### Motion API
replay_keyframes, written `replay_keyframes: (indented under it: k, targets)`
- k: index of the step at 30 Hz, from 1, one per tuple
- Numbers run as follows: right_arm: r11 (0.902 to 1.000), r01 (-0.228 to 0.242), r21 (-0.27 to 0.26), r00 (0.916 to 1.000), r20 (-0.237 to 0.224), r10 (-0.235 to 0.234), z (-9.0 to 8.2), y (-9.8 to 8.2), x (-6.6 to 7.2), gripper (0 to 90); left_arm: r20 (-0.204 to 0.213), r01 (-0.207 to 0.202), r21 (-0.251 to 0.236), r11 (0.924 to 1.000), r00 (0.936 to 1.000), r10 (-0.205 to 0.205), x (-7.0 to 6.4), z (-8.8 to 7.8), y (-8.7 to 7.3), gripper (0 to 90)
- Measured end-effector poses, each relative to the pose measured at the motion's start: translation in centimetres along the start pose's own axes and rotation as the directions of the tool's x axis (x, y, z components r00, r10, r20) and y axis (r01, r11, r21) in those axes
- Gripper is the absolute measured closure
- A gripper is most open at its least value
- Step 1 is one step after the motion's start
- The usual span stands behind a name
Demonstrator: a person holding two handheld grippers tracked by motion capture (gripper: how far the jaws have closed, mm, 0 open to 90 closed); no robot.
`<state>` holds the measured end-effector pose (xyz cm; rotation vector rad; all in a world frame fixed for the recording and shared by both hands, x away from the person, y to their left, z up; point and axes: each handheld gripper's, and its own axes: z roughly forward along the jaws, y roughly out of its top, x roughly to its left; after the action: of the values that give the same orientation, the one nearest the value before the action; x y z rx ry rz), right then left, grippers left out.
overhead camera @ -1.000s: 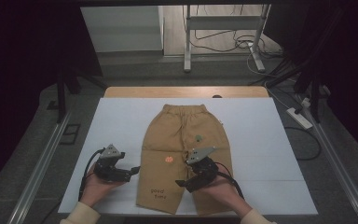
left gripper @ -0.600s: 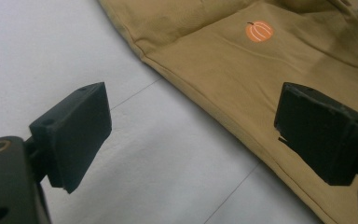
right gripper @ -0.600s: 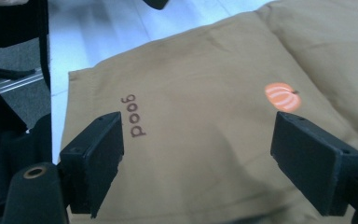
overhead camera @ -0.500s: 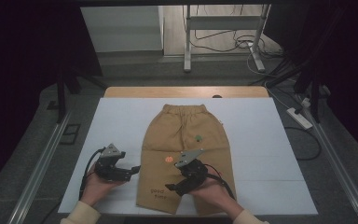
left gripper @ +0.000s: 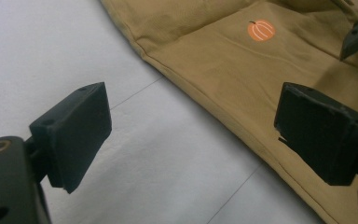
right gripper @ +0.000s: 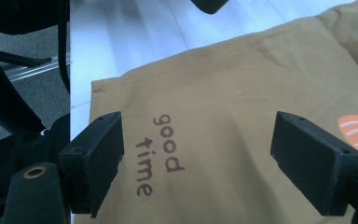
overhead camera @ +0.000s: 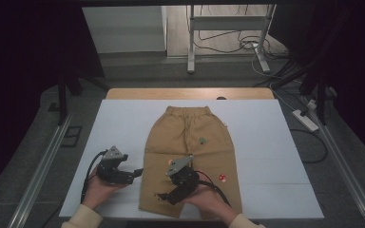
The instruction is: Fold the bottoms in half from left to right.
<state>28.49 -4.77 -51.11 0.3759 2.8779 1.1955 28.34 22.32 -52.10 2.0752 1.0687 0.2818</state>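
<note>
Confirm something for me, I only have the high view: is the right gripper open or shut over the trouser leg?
Observer: Open. In the right gripper view the right gripper has its jaws wide apart above the tan trousers, holding nothing.
Operator: What is under it?
Observer: Brown lettering that reads "good time", printed near the hem of that leg.
Operator: And the left gripper?
Observer: The left gripper is open too. One jaw is over the white table cover, the other over the side edge of the trousers.
Operator: Any marker nearby?
Observer: An orange pumpkin print lies on the fabric beyond that edge.
</note>
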Motion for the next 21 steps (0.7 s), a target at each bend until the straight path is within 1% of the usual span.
replay_keyframes:
  k: [6, 12, 14, 21]
  targets:
    - [0.9999, 0.012, 0.010, 0.9998, -0.017, -0.012, 0.9, 0.3, 0.5, 17.3, 0.000, 0.001, -0.002, 1.0000, 1.0000, -0.001, 0.1, -0.1, 0.0, 10.7]
    - [0.9998, 0.018, 0.008, 0.9995, -0.026, -0.018, 1.3, 0.6, 0.8, 17.3, -0.002, 0.002, 0.000, 1.0000, 1.0000, -0.002, 0.1, 0.0, 0.0, 10.7]
    - [0.9996, 0.028, 0.011, 0.9992, -0.030, -0.027, 1.5, 0.8, 0.9, 17.3, -0.002, 0.002, -0.001, 1.0000, 1.0000, -0.002, 0.0, 0.0, 0.0, 10.7]
    - [0.9994, 0.032, 0.011, 0.9986, -0.041, -0.032, 2.1, 1.0, 1.2, 17.3, -0.004, 0.001, 0.002, 1.0000, 1.0000, -0.001, 0.1, 0.0, 0.0, 10.7]
